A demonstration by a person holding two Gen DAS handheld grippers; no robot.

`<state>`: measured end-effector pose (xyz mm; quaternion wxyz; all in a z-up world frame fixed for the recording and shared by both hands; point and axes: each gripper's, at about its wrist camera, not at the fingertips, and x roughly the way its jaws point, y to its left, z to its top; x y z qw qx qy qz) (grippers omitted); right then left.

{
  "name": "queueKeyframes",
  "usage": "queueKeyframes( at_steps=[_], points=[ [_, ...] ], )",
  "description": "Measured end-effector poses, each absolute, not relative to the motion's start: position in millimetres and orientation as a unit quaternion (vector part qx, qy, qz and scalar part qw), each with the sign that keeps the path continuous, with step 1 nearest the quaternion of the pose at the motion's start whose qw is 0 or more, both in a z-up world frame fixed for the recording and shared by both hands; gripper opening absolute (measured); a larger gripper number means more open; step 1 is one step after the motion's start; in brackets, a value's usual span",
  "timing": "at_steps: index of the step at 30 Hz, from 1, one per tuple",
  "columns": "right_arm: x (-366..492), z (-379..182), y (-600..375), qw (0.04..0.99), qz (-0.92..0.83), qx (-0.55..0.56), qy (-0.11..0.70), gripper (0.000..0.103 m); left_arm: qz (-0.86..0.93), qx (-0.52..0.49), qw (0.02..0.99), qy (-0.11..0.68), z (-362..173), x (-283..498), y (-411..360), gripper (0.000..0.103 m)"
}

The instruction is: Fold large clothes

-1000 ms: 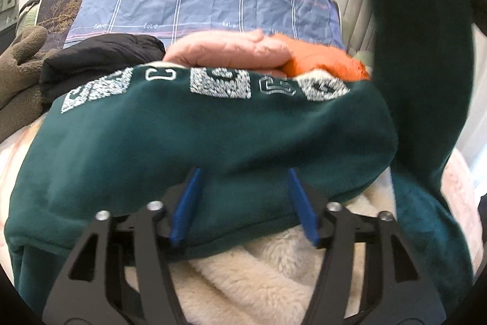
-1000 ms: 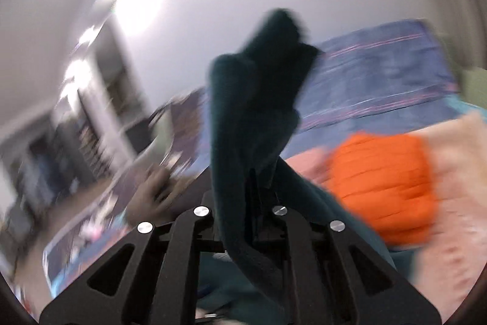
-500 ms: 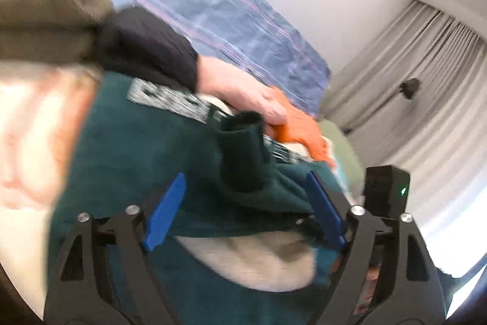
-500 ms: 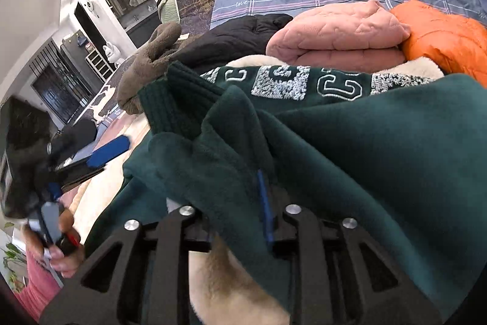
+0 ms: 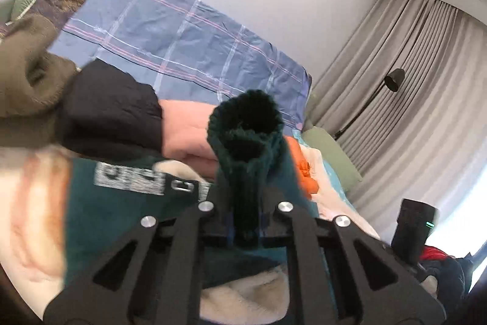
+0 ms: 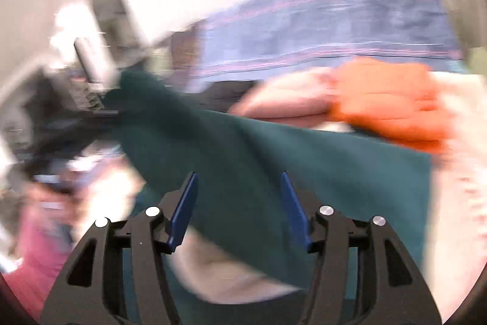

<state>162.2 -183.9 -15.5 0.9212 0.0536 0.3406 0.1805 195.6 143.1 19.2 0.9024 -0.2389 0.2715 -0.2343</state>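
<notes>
Left tool (image 5: 245, 229) clamped on green sweater's ribbed cuff (image 5: 246, 124); right tool (image 6: 237, 206) spread wide above green sweater (image 6: 274, 160).

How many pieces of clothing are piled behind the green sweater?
4, side by side in the left wrist view: an olive garment far left, a black jacket, a pink jacket, and an orange jacket mostly hidden by the sweater's cuff. Others may be hidden.
</notes>
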Motion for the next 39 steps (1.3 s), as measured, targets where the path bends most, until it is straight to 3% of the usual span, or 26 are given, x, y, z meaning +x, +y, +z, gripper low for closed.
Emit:
queueKeyframes(
  at_steps=[3, 5, 6, 8, 11, 15, 20, 23, 27, 28, 32, 34, 35, 36, 39],
  points=[
    [189.2, -63.8, -192.6, 0.9, 0.118, 0.027, 0.42, 0.056, -0.18, -0.203, 0.909, 0.317, -17.9, 196.3, 158.6, 0.012],
    [196.4, -96.8, -194.1, 0.886, 0.102, 0.018, 0.452, 0.058, -0.143, -0.204, 0.888, 0.386, -77.6, 202.7, 170.4, 0.014],
    [191.9, -101.4, -192.1, 0.895, 0.098, 0.012, 0.435, 0.059, -0.132, -0.212, 0.882, 0.4, -97.6, 203.7, 175.6, 0.02],
    [183.3, -93.7, -182.5, 0.902, 0.099, -0.015, 0.419, 0.062, -0.135, -0.258, 0.869, 0.399, -121.8, 199.8, 192.2, 0.023],
    [171.3, -71.1, -171.0, 0.911, 0.102, -0.049, 0.397, 0.062, -0.116, -0.236, 0.886, 0.382, -99.5, 192.4, 197.0, 0.026],
    [167.1, -42.8, -183.8, 0.925, 0.129, 0.003, 0.357, 0.062, -0.088, -0.188, 0.925, 0.319, -51.5, 171.8, 199.2, 0.027],
    [189.4, -52.7, -170.3, 0.905, 0.152, 0.033, 0.395, 0.062, -0.132, -0.171, 0.933, 0.287, -6.3, 169.8, 167.9, 0.029],
    [201.5, -85.3, -152.1, 0.897, 0.124, 0.001, 0.424, 0.067, -0.151, -0.115, 0.929, 0.317, -19.2, 186.6, 124.6, 0.038],
    [189.7, -94.3, -134.2, 0.911, 0.112, -0.073, 0.391, 0.069, -0.084, 0.025, 0.919, 0.383, -98.0, 213.6, 88.5, 0.045],
    [189.7, -94.8, -134.5, 0.91, 0.118, -0.076, 0.39, 0.069, -0.088, 0.04, 0.929, 0.356, -103.4, 208.1, 86.3, 0.045],
    [186.8, -87.2, -147.4, 0.908, 0.14, -0.048, 0.391, 0.068, -0.095, 0.016, 0.924, 0.37, -89.8, 204.5, 96.2, 0.045],
    [171.9, -71.5, -164.1, 0.908, 0.149, -0.017, 0.392, 0.069, -0.095, 0.005, 0.927, 0.363, -75.3, 190.7, 107.6, 0.051],
    [162.8, -65.7, -172.2, 0.91, 0.141, -0.01, 0.39, 0.069, -0.085, -0.005, 0.931, 0.354, -64.9, 177.1, 119.1, 0.066],
    [150.6, -56.4, -188.1, 0.915, 0.133, 0.0, 0.382, 0.07, -0.08, -0.009, 0.934, 0.347, -60.0, 170.3, 126.2, 0.073],
    [113.8, -42.1, -245.6, 0.924, 0.089, 0.03, 0.372, 0.077, -0.083, -0.036, 0.935, 0.344, -52.7, 122.8, 171.5, 0.076]
  ],
)
